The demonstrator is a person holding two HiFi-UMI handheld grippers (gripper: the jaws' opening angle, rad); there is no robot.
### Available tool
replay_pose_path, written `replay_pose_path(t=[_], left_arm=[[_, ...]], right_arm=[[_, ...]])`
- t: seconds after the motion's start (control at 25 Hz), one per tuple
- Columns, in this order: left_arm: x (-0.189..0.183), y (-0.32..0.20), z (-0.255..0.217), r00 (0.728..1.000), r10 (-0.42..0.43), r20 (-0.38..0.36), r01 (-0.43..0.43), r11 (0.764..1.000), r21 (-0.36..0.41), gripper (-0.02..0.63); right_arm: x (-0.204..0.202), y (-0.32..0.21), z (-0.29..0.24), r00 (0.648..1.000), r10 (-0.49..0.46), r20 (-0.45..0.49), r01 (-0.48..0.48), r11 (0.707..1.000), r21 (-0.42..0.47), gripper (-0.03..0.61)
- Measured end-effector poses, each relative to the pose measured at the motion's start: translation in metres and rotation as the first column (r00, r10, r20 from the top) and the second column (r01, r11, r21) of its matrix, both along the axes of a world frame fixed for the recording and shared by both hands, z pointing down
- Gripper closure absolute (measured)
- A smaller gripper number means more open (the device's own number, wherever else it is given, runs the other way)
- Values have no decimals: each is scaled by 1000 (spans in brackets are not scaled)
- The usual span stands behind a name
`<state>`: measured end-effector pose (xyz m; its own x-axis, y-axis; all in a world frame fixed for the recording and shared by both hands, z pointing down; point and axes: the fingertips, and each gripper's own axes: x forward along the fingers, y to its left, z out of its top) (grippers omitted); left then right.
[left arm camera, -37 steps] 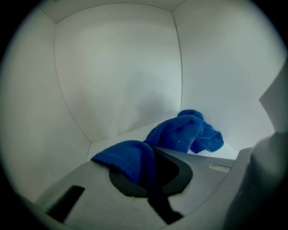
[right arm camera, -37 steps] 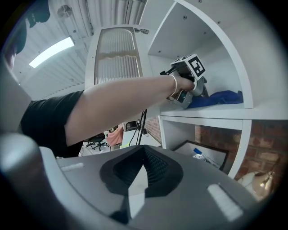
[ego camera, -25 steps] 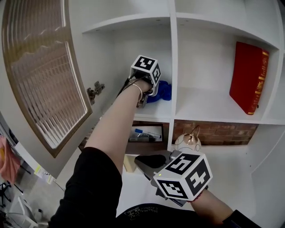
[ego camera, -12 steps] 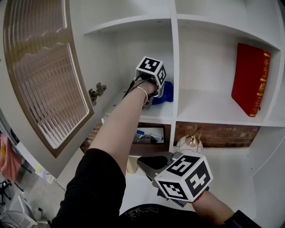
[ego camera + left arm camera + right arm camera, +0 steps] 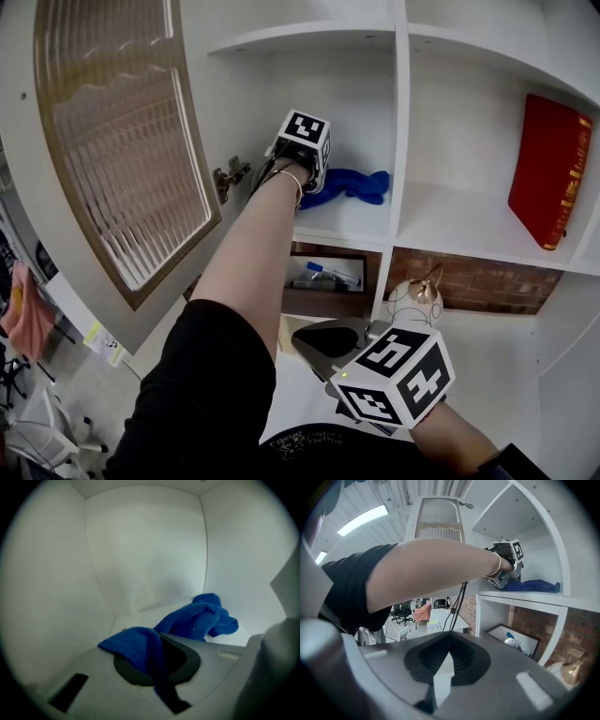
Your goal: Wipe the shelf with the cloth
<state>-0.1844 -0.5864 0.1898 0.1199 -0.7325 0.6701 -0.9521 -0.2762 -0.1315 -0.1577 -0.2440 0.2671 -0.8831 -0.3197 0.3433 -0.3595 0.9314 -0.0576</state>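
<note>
left tool (image 5: pixel 158 666) — clamps fuzzy crumpled blue cloth (image 5: pixel 197 618) | smooth white shelf (image 5: pixel 347 221) | right tool (image 5: pixel 443 667) — closed

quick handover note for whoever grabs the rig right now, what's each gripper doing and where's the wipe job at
Left gripper: shut on one end of the blue cloth, reaching into the left compartment behind the open cabinet door.
Right gripper: jaws together, nothing in them, held low in front of the body below the shelf.
Cloth: the rest lies bunched on the shelf board, trailing right toward the divider.
Done: cloth is gripped and on the board. How much has been wiped can't be told.
Left: probably draw the cloth across the board. The right compartment, holding a red book, has no cloth in it.
</note>
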Motion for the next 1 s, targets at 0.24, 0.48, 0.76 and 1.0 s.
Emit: replay_pose_path(t=[0.24,0.48,0.76,1.0], left_arm=[[-17,8,2,999,-35,-3,35,999,12,606],[-2,20,6,1000,12,5,-12,1000,2,606],[29,26,5,996,78,37,-79,997,14,606],[60,30,6,990,129,60,-131,991,27,607]], right_arm=[[-3,14,4,999,-35,-17,35,999,5,575],[-5,24,2,999,-48,-10,48,999,8,575],[-3,34,-1,998,-51,32,52,998,-31,574],[6,36,2,999,-13,36,14,999,-36,574]])
